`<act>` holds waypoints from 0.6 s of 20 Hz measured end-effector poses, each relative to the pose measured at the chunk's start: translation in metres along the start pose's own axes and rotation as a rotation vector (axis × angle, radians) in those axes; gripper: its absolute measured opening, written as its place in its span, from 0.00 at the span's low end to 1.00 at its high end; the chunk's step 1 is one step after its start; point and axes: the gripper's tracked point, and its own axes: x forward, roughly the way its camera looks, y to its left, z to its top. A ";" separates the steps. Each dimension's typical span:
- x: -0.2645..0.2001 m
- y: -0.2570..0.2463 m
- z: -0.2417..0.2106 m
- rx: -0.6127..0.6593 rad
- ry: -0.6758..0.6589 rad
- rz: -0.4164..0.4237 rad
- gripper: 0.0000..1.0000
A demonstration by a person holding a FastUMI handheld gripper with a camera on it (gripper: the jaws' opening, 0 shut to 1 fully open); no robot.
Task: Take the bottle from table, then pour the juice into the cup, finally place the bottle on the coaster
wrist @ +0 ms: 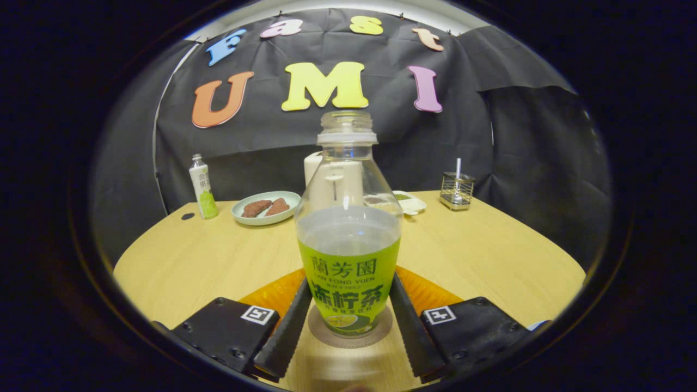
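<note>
Bottle [348, 239] stands upright, uncapped, on the round coaster [326, 333] between my gripper [348, 321] fingers, which flank its label; contact I cannot confirm.

bottle [348, 218]: clear glossy plastic | table [479, 250]: matt light wood | holder [456, 190]: shiny wire metal

Booth wall [381, 141] was black cloth, wrinkled, hung behind the bench and wrapping round on the right with a loose overlapping panel [523, 60]. A pale strip of ceiling or frame [348, 5] showed above the cloth's top edge. Bench [479, 245] was light wood grain with a rounded far edge, and it had a small dark hole [188, 216] near the back left. Lighting was dim and warm, with a soft glare on the bench's near surface.
</note>
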 end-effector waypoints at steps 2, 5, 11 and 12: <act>0.001 -0.001 -0.003 -0.008 0.015 0.002 0.93; -0.005 0.003 0.001 -0.019 0.001 0.018 0.97; -0.026 0.000 0.004 -0.057 -0.021 0.023 0.97; -0.029 -0.001 0.003 -0.057 -0.021 0.025 0.97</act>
